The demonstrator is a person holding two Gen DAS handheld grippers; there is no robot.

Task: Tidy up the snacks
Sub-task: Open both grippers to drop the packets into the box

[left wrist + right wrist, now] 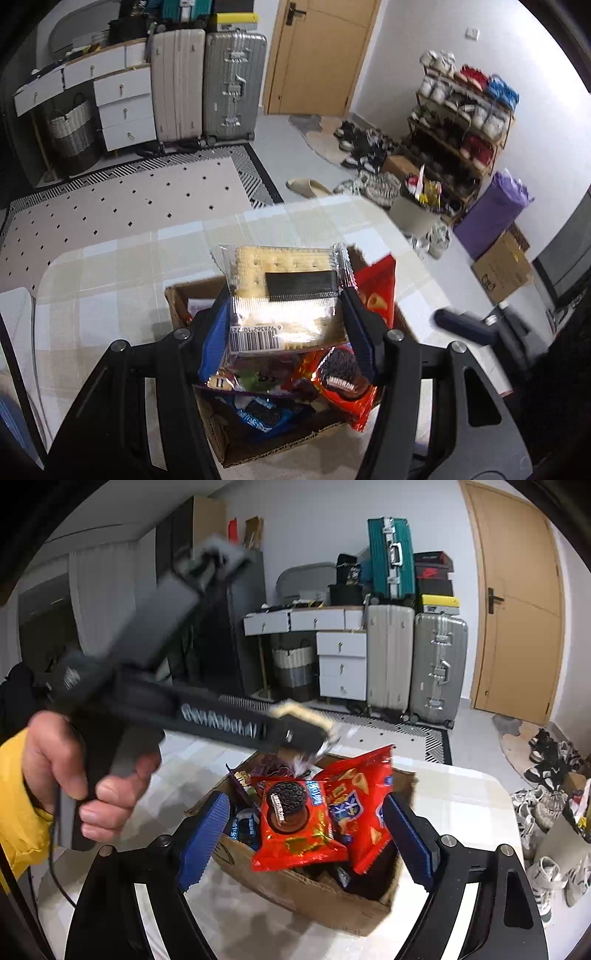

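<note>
My left gripper (286,328) is shut on a clear pack of crackers (284,280) with a barcode label, held tilted above an open cardboard box (176,295). Inside the box lie a red cookie pack (345,384), a red chip bag (375,291) and a blue pack (258,415). In the right wrist view my right gripper (306,838) stands open over the same box (314,897), its blue pads (205,830) either side of the red cookie pack (295,823) and the red chip bag (364,805), touching neither. The left gripper (310,734) shows blurred there, held by a hand (62,760) in a yellow sleeve.
The box sits on a table with a pale checked cloth (110,277). Beyond the table edge lie a patterned rug (129,206), suitcases (232,85), white drawers (122,107), a wooden door (317,55), a shoe rack (461,122) and a full bin (417,214).
</note>
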